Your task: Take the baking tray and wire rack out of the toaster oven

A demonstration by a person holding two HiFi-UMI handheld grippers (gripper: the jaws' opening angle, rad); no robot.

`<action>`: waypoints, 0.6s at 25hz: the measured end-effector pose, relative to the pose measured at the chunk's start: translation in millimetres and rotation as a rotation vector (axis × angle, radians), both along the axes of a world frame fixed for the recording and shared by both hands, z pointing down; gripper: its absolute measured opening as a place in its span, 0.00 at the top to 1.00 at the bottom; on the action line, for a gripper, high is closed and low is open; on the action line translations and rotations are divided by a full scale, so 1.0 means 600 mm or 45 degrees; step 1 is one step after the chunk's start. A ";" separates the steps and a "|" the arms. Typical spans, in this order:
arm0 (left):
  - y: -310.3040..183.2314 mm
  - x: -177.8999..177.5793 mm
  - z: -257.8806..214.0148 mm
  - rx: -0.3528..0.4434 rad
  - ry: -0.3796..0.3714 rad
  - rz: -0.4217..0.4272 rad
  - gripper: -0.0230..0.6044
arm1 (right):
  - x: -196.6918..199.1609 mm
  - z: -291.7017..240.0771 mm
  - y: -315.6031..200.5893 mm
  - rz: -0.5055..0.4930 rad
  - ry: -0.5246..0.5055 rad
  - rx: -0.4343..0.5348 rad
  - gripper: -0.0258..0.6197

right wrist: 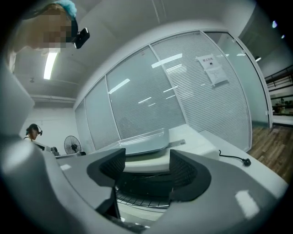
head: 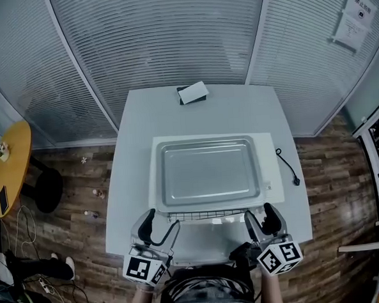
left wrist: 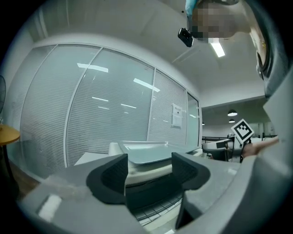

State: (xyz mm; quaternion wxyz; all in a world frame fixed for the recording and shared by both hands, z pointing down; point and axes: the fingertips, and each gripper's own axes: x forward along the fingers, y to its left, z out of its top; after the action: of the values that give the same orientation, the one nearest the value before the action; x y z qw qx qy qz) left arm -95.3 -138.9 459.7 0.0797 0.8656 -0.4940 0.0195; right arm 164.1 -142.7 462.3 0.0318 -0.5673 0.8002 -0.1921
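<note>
White table (head: 127,183) in a blind-walled room carries the toaster oven (head: 274,171) mid-table, with the baking tray (head: 209,172) lying on its top and the wire rack (head: 209,214) poking out toward the near edge. Left gripper (head: 161,226) and right gripper (head: 260,219) gape wide, empty; best pinch the rack's front wire evenly and pull level

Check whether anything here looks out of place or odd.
The baking tray lies on top of the toaster oven, not inside. The wire rack sticks partly out of its front. The power cord lies unplugged on the table.
</note>
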 end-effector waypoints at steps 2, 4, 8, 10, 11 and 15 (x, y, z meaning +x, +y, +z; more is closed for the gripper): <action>0.019 -0.002 0.015 -0.036 0.009 -0.002 0.47 | 0.001 0.013 0.016 0.010 -0.024 -0.032 0.50; 0.036 -0.002 0.039 -0.091 0.023 -0.002 0.47 | 0.000 0.032 0.031 0.016 -0.063 -0.076 0.52; 0.058 0.004 0.098 -0.224 0.126 0.019 0.52 | -0.019 0.089 0.046 -0.004 -0.258 -0.216 0.53; 0.062 0.009 0.129 -0.318 0.241 0.021 0.55 | -0.034 0.122 0.047 -0.033 -0.268 -0.290 0.53; 0.062 0.012 0.145 -0.371 0.308 0.017 0.55 | -0.043 0.138 0.048 -0.051 -0.245 -0.323 0.53; 0.067 0.022 0.213 -0.584 0.526 -0.002 0.58 | -0.065 0.181 0.042 -0.074 -0.241 -0.427 0.53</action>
State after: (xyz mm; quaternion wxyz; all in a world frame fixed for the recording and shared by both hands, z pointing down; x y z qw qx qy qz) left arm -82.1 -99.0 587.6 0.3718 0.8102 -0.4508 -0.0459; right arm 125.0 -117.2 570.8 0.0064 -0.5209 0.7664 -0.3759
